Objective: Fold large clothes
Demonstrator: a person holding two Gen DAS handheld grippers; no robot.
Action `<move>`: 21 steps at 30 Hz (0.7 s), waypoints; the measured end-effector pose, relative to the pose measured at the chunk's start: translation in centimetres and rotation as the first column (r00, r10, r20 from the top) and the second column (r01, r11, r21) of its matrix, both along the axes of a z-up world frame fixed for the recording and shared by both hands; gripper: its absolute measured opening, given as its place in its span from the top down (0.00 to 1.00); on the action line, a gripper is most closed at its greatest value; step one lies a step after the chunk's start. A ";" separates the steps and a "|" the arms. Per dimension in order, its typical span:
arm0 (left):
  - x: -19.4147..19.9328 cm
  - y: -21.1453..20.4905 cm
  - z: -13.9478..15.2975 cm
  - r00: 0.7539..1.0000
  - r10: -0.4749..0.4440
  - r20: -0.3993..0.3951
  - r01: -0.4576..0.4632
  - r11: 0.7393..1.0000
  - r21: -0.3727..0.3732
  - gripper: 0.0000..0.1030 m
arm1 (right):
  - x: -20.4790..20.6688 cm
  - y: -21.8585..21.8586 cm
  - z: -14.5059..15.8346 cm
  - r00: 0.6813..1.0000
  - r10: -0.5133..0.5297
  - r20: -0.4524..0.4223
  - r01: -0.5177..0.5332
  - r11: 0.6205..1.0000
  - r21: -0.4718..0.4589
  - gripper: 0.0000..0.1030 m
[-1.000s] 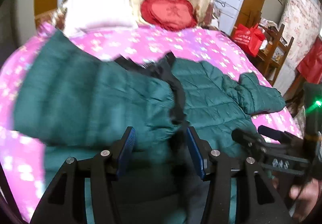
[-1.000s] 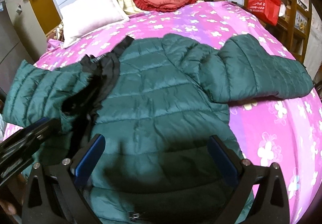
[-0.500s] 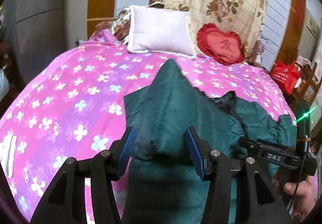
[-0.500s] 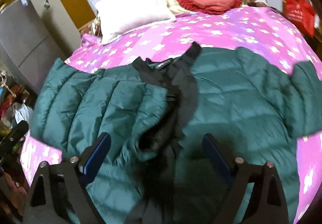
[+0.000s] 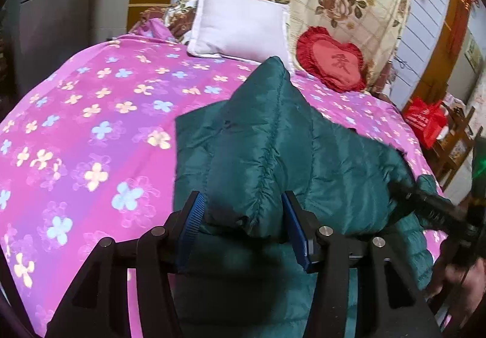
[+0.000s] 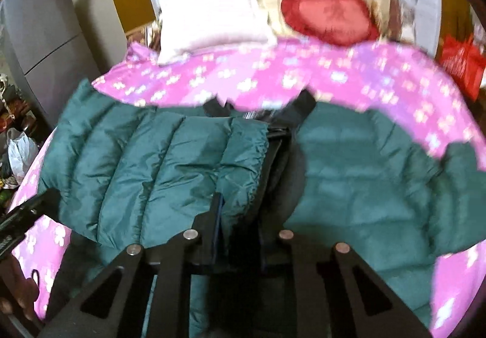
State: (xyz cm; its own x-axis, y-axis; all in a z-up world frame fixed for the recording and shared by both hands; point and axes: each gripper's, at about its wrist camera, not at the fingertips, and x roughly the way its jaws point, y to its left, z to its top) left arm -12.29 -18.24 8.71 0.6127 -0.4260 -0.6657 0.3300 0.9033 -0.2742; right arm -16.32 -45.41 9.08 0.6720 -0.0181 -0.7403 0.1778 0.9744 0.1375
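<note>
Centrally on the bed (image 5: 91,131), green jacket (image 6: 349,186) lies spread, reaching the near edge. Left gripper (image 5: 243,225) clamps a puffy fold of it; jaws just widened slightly. Right gripper (image 6: 240,234) has just snapped closed on the front edge. Red heart cushion (image 5: 332,60) bears one stitched character, unreadable.

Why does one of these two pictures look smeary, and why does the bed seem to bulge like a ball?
Left wrist view: sharp; the white pillow and the flowers on the pink bedspread are crisp. Right wrist view: motion-blurred, with the red heart cushion and the bedspread's edge smeared, though the green jacket nearby stays fairly clear. Both views: fisheye lenses curve the bed and darken the corners.
</note>
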 end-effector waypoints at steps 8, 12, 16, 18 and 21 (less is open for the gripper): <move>-1.2 -0.9 -0.1 0.996 -0.085 0.009 0.085 0.996 -0.024 0.61 | -1.3 -4.7 2.5 0.992 -0.120 0.036 0.123 0.988 -0.093 0.82; -0.4 -0.5 -0.7 0.998 -0.057 -0.007 0.057 0.998 -0.015 0.61 | -1.5 -7.0 1.8 0.984 -0.178 0.018 0.179 0.975 -0.133 0.82; 0.5 0.2 -1.4 1.000 -0.017 -0.026 0.017 1.000 -0.015 0.61 | -2.2 -8.9 1.2 0.976 -0.216 0.007 0.214 0.964 -0.158 0.82; 0.8 0.3 -1.7 1.000 -0.004 -0.028 0.004 1.000 -0.003 0.61 | -2.4 -9.8 1.0 0.971 -0.237 0.003 0.234 0.955 -0.181 0.82; 1.1 0.1 -2.3 0.999 0.004 -0.033 -0.003 1.000 0.016 0.61 | -2.1 -10.8 0.2 0.964 -0.265 -0.005 0.258 0.945 -0.203 0.82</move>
State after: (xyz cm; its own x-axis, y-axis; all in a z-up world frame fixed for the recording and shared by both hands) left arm -11.20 -18.12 6.40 0.5915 -0.4131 -0.6925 0.3178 0.9087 -0.2707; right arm -18.47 -56.20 9.33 0.5997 -0.3391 -0.7248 0.4309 0.9001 -0.0645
